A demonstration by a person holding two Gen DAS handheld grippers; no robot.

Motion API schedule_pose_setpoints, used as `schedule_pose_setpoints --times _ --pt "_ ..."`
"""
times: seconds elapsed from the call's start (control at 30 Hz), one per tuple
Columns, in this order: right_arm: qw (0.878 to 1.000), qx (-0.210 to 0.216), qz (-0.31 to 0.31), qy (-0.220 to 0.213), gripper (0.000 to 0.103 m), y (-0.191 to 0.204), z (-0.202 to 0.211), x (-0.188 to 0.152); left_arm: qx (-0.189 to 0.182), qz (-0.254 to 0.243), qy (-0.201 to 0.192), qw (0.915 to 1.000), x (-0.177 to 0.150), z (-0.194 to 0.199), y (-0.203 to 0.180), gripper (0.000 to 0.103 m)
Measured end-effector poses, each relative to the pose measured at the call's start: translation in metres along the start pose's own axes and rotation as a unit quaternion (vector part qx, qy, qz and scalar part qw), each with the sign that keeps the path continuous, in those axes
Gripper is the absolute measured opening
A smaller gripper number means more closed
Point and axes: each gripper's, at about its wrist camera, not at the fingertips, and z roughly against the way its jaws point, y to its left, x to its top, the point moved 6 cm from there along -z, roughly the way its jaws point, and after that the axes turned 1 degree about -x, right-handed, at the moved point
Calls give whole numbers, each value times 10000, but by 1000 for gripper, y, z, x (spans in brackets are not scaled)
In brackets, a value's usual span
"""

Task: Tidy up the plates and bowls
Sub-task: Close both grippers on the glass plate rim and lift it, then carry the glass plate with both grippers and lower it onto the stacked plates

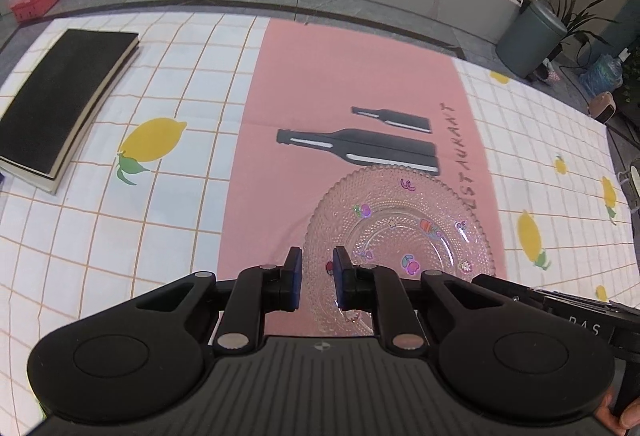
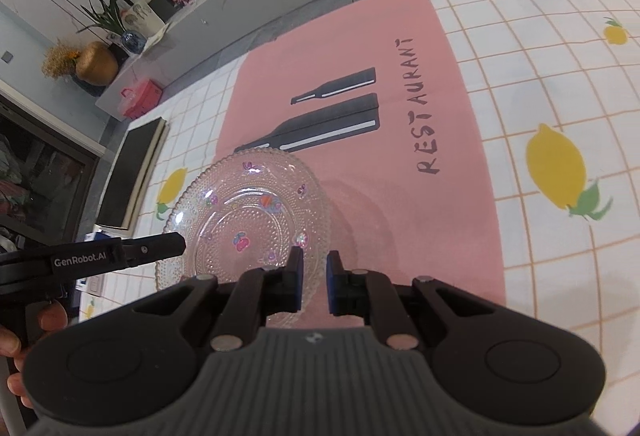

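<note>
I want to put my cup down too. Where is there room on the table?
Free: the checked cloth between the black book and the pink placemat, and the cloth right of the word RESTAURANT. Crowded: near the glass plate, where both claws are working.

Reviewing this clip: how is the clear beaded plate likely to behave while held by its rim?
The glass plate looks rigid, so it should not sag, but probably brittle if knocked. Its beaded rim may give the left gripper and right gripper some purchase, though glass stays slick. Being wide and shallow, it could tilt if either grip slackens.
</note>
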Motion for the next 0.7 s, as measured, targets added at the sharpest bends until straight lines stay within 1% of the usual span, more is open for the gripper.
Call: schedule_pose_setpoints --times 0.07,0.1,0.43,0.7 --pt "10000 34 -15 -59 10 -1 12 -3 -6 -18 -53 10000 -4 10 -7 17" --pt "10000 44 -16 -86 10 -1 18 -5 9 -28 -80 10000 -5 15 -11 15" --pt "9995 109 -156 -265 11 -15 70 -29 -43 -118 -341 9993 -27 58 -50 14" --pt "9987 13 -200 -474 11 -39 111 -49 -156 -142 -520 9984 -58 83 -90 14"
